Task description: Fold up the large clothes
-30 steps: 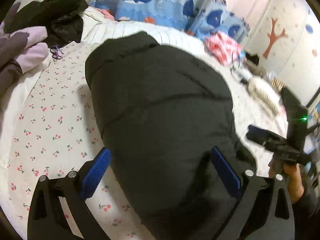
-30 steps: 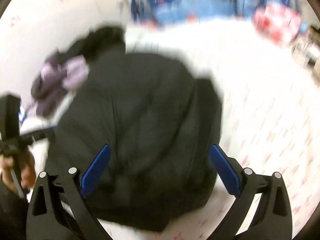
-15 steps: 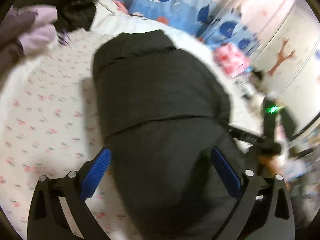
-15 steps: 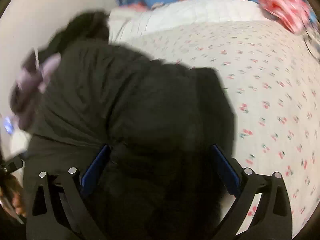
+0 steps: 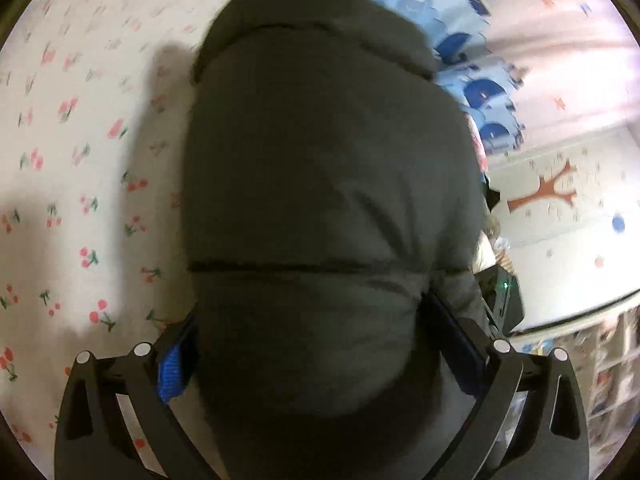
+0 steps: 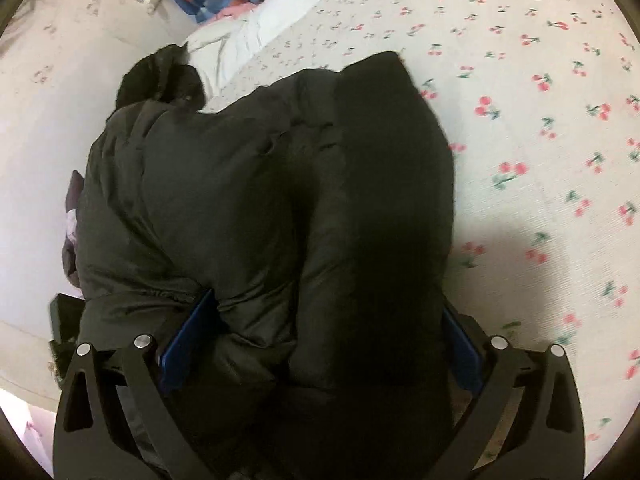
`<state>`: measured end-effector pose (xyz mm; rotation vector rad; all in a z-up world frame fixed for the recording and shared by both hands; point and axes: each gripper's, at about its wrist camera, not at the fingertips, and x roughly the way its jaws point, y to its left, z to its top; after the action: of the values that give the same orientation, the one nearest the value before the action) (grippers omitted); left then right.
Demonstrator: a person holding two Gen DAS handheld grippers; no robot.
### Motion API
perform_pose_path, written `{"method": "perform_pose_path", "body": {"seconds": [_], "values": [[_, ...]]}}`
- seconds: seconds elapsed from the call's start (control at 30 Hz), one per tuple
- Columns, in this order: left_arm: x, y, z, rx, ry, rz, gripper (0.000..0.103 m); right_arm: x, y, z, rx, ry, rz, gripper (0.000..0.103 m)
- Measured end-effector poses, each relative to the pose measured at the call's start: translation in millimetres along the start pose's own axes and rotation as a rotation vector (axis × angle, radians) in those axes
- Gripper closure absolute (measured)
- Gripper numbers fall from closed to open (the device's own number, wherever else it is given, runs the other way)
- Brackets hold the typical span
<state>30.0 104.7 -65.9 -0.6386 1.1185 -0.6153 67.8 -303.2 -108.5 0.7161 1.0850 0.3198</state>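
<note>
My biggest surface is the bed (image 5: 72,184), under a white sheet printed with small red cherries; it fills the left wrist view from nine o'clock round to twelve and the right wrist view from twelve down to four. On it lies the black puffer jacket (image 5: 320,168), bulky and quilted, taking the centre of both views; in the left wrist view it runs from six o'clock up to twelve, with a stitched seam crossing it just below the middle; in the right wrist view it is bunched in thick folds, spreading from centre toward nine o'clock. The wall (image 5: 568,248) with a brown tree sticker stands at three o'clock in the left wrist view; blue whale-print bedding (image 5: 472,52) sits at one o'clock there, and at eleven to twelve in the right wrist view. A second dark garment (image 6: 160,80) lies at the far edge of the jacket, at eleven o'clock in the right wrist view; a bit of purple clothing (image 6: 72,216) peeks out at nine.

My left claw (image 5: 316,352) stands wide, its blue pads on either side of the jacket's near end, the padding bulging between them; I cannot tell whether they press it. My right claw (image 6: 316,340) is likewise spread wide with jacket folds filling the gap; the near-left pad is tucked under a fold. The right claw's body, with a green light, shows at four o'clock in the left wrist view, close beside the jacket.
</note>
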Motion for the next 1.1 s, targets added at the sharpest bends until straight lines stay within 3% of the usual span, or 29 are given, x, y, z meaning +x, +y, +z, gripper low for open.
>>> {"method": "perform_pose_path", "body": {"seconds": [0.07,0.13,0.17,0.3,0.37,0.47,0.53,0.6,0.67,0.73,0.83,0.9,0.97,1.0,1.03,1.1], "values": [[-10.3,-21.5,-5.0,0.082,-0.008,0.007,0.006,6.0,8.4,-4.4,0.02,0.021,0.083,0.006],[-23.9,-37.4,-12.4,0.146,-0.011,0.039,0.006,16.4,33.7,-15.0,-0.006,0.033,0.113,0.006],[-38.0,-44.2,-18.8,0.182,-0.022,0.082,0.006,20.0,44.2,-20.9,-0.017,0.047,0.146,0.006],[-96.8,-34.6,-33.7,0.204,-0.081,0.175,0.006,42.0,80.9,-53.7,-0.081,0.127,0.229,0.006],[-115.4,-14.3,-42.1,0.192,-0.07,0.225,0.006,49.4,94.3,-70.7,-0.149,0.151,0.203,0.006],[-116.3,32.2,-44.7,0.098,0.011,0.268,0.006,41.6,99.4,-84.6,-0.25,0.128,0.09,0.006],[-118.6,44.6,-45.7,0.071,0.01,0.265,0.006,28.4,93.0,-83.7,-0.257,0.123,0.035,0.006],[-132.4,35.1,-47.4,0.119,-0.045,0.299,0.006,2.8,90.3,-83.2,-0.284,0.068,-0.039,0.006],[-147.7,14.9,-51.6,0.206,-0.151,0.378,0.006,-24.4,104.6,-91.7,-0.339,-0.061,-0.112,0.006],[-160.4,-11.4,-56.4,0.294,-0.307,0.5,0.006,-47.4,122.1,-104.6,-0.403,-0.201,-0.073,0.006],[-164.2,-33.4,-57.8,0.366,-0.385,0.542,0.006,-70.4,154.4,-125.3,-0.506,-0.34,0.039,0.006],[-161.2,-43.4,-57.2,0.391,-0.422,0.591,0.006,-56.4,160.7,-136.0,-0.552,-0.322,0.041,0.006],[-157.1,-47.3,-63.0,0.421,-0.438,0.656,0.006,-21.8,147.8,-151.7,-0.595,-0.214,-0.116,0.006],[-153.0,-49.0,-64.8,0.434,-0.437,0.687,0.006,2.6,133.6,-154.6,-0.564,-0.137,-0.096,0.006],[-152.8,-48.1,-67.3,0.451,-0.436,0.71,0.006,8.7,119.5,-153.7,-0.5,-0.129,-0.069,0.006],[-153.6,-50.2,-70.3,0.474,-0.443,0.728,0.006,9.1,120.3,-153.0,-0.491,-0.132,-0.089,0.006]]}}
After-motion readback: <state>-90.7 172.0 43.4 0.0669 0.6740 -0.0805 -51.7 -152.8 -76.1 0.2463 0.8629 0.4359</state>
